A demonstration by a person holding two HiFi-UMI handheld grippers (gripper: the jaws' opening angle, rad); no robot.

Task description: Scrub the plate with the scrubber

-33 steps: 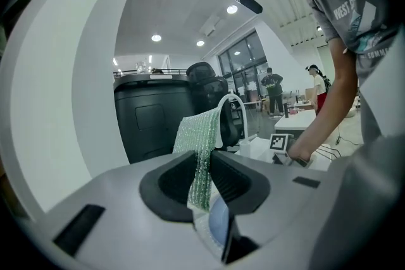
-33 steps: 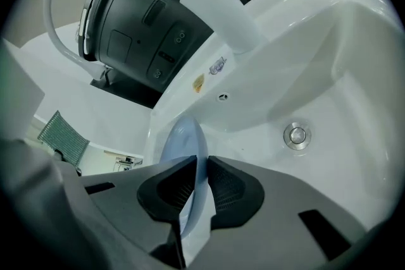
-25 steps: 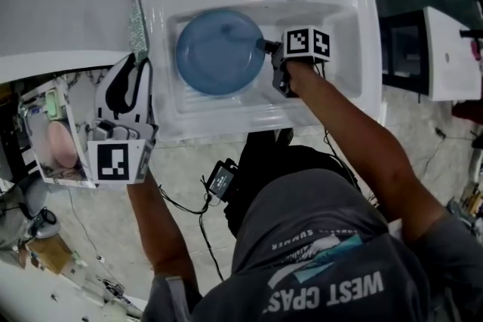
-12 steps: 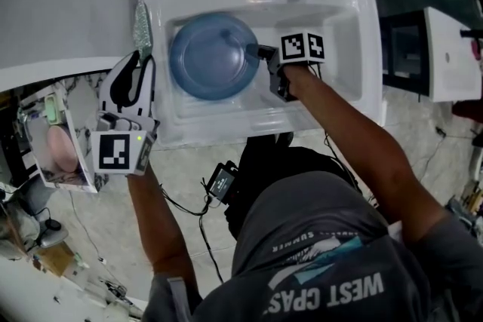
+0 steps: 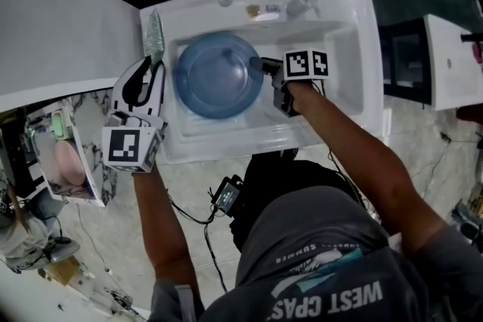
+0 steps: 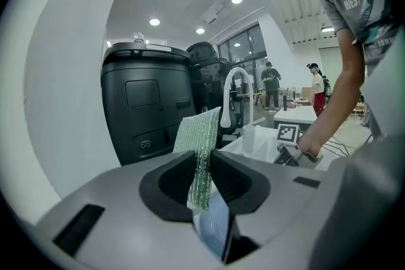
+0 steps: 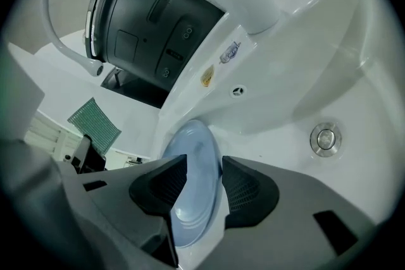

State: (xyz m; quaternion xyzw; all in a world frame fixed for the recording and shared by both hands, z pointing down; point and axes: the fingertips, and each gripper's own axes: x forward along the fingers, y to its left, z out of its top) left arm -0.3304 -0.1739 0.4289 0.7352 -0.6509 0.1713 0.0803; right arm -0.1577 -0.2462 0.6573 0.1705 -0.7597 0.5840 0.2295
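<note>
The right claw (image 7: 204, 169) has just been spreading its jaws and now stands wide. The rim of the blue plate (image 7: 195, 136) sits between its pads but is not squeezed, so nothing steadies the plate in the sink (image 7: 304, 66). The left claw (image 6: 204, 166) pinches the green scrubber (image 6: 201, 133) by its lower edge, and the limp sheet stands up past its tips, with the plate just off to that claw's right. If the scrubber presses down on an unheld plate, the plate will likely skate or tip. The thin sheet could also fold over or slip out of the pinch.
</note>
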